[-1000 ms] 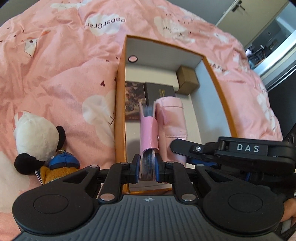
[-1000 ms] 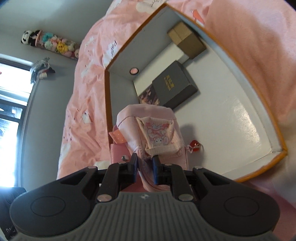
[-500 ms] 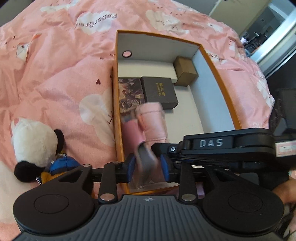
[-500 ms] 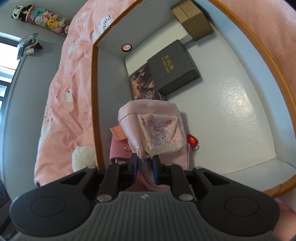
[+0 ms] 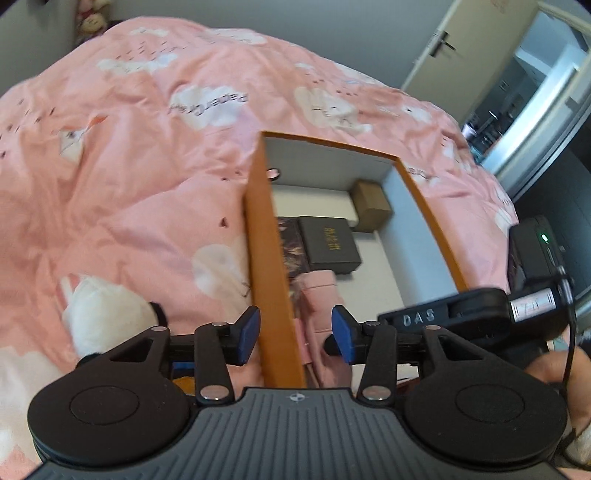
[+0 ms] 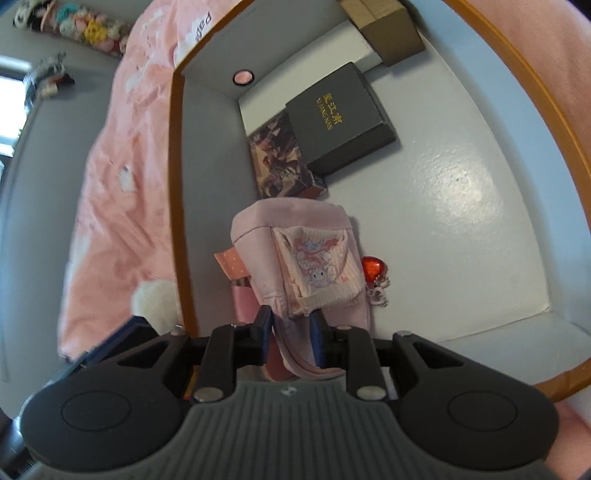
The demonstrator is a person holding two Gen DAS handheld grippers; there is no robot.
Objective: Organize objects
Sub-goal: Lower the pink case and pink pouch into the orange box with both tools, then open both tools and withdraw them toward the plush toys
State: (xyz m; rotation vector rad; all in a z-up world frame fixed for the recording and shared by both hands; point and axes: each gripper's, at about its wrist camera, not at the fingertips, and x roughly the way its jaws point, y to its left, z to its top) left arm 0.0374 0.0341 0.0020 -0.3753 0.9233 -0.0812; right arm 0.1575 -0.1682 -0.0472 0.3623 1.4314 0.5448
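A pink bag (image 6: 295, 240) with a cartoon patch lies on the floor of the orange-rimmed white box (image 6: 207, 184), against its left wall. My right gripper (image 6: 291, 328) has the bag's near edge between its pads. Its jaws are opening, but the fabric still fills the narrow gap. My left gripper (image 5: 295, 332) hovers over the box's near left wall (image 5: 266, 240). Its jaws are opening and stand wide apart, pressing on nothing. From there the pink bag (image 5: 321, 295) shows just past the fingers, and the right gripper's black body (image 5: 443, 314) reaches in from the right.
Further back in the box lie a dark grey case (image 6: 340, 114), a picture-covered box (image 6: 280, 158) and a brown carton (image 6: 384, 33). A red heart charm (image 6: 371, 267) hangs by the bag. A white plush toy (image 5: 107, 310) lies on the pink duvet (image 5: 147, 184) left of the box.
The left gripper let go of the bag's pink strap, opened wide and drew back over the box wall. The right gripper's jaws parted slightly, with the bag down on the box floor.
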